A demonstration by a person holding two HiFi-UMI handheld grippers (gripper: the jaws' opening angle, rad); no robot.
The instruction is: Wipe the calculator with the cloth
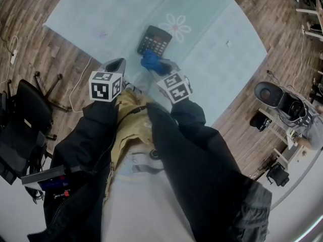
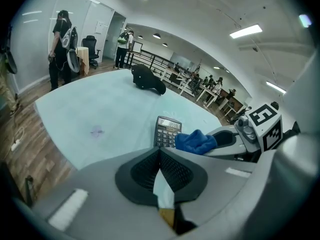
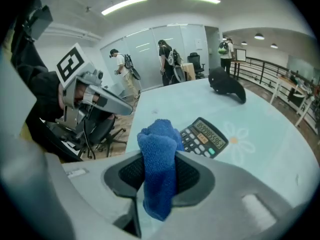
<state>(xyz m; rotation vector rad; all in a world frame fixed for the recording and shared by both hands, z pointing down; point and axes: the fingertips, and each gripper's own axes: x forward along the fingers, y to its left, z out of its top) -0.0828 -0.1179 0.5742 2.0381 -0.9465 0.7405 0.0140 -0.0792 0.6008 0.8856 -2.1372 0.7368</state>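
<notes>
A broad table (image 1: 91, 19) (image 2: 100, 109) (image 3: 280, 149) with a pale blue-green cover stands on a wooden floor (image 1: 45, 54), and a dark calculator (image 1: 154, 40) (image 2: 167, 130) (image 3: 204, 137) lies flat on it, keys up, near the edge closest to the person. A white daisy print (image 1: 176, 26) (image 3: 239, 134) sits just beside the calculator on its right, and a small purplish mark (image 1: 103, 34) (image 2: 96, 131) shows on the cover well to its left. A black lumpy object (image 2: 148, 80) (image 3: 227, 86) lies far beyond the calculator, near the opposite edge.
</notes>
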